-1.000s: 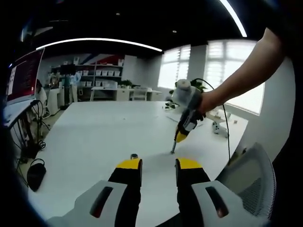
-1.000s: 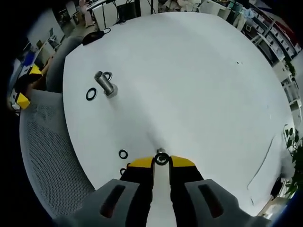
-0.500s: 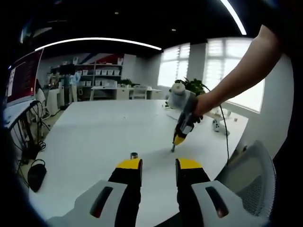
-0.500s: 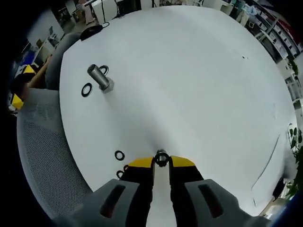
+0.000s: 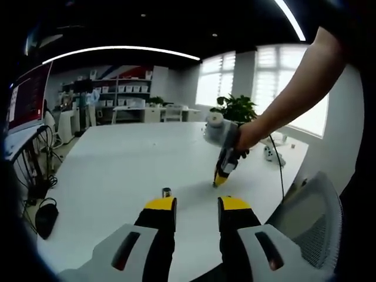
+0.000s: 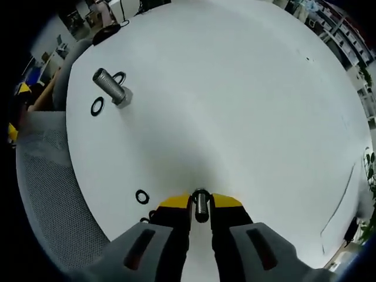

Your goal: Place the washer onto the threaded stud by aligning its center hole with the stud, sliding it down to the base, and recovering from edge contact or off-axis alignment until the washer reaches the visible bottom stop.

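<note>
1. The right tool (image 6: 201,202) points down at the desk (image 6: 252,106). Its jaws are set narrow, close on either side of a short grey stud (image 6: 201,211) that stands between the yellow tips. I cannot tell whether the jaws press on it or just flank it.
2. In the left gripper view, the right tool's tip (image 5: 218,182) is down at the desk surface, held by a hand (image 5: 245,136).
3. A dark ring (image 6: 201,193) sits at the stud's far end, between the jaw tips. It may be the washer, already around the stud. Whether it lies at the base or is caught higher up is hidden by the angle.
4. My judgement is that the washer is on or very near the stud, so alignment looks mostly done. What is left is to confirm it sits flat at the bottom stop, then release.
5. The left tool (image 5: 197,205) hovers over the desk with its jaws partly apart. It holds nothing.
6. A second stud (image 6: 110,87) with a hex base stands well away, near the desk edge by the chair (image 6: 53,194). One loose washer (image 6: 97,106) lies just beside it and another (image 6: 119,76) lies behind it.
7. A further washer (image 6: 142,197) lies on the desk near the right tool's left jaw.
</note>
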The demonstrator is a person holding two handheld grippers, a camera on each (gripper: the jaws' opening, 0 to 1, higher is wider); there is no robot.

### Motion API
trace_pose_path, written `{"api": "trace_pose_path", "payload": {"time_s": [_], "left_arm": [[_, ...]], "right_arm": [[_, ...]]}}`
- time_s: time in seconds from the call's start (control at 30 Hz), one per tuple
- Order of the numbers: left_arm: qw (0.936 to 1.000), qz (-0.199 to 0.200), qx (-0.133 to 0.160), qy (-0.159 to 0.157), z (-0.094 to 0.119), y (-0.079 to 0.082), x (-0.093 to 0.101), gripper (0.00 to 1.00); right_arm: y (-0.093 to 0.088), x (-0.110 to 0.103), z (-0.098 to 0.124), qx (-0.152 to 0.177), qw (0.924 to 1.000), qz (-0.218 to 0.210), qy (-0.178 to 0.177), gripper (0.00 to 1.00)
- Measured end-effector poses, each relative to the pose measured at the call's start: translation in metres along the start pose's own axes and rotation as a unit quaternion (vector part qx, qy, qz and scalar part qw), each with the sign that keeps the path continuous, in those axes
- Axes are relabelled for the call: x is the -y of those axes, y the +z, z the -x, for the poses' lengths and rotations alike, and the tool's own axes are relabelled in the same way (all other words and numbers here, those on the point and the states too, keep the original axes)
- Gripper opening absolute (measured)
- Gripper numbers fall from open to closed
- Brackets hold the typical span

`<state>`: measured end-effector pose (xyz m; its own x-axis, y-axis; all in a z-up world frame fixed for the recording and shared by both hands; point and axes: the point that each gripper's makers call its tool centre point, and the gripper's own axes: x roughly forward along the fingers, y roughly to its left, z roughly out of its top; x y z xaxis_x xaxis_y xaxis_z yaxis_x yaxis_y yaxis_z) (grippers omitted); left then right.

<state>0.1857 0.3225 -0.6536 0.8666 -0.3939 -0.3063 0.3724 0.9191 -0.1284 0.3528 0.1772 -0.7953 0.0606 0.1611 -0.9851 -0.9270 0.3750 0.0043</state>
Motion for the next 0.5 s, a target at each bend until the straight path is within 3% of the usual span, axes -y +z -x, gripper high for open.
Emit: {"api": "trace_pose_path", "payload": {"time_s": [0.5], "left_arm": [[0.9999,-0.009,0.007,-0.007,0.001,0.0019,0.0027,0.26]], "right_arm": [[-0.0041,-0.0022,-0.0039,0.001,0.9999,-0.016,-0.005,0.19]]}}
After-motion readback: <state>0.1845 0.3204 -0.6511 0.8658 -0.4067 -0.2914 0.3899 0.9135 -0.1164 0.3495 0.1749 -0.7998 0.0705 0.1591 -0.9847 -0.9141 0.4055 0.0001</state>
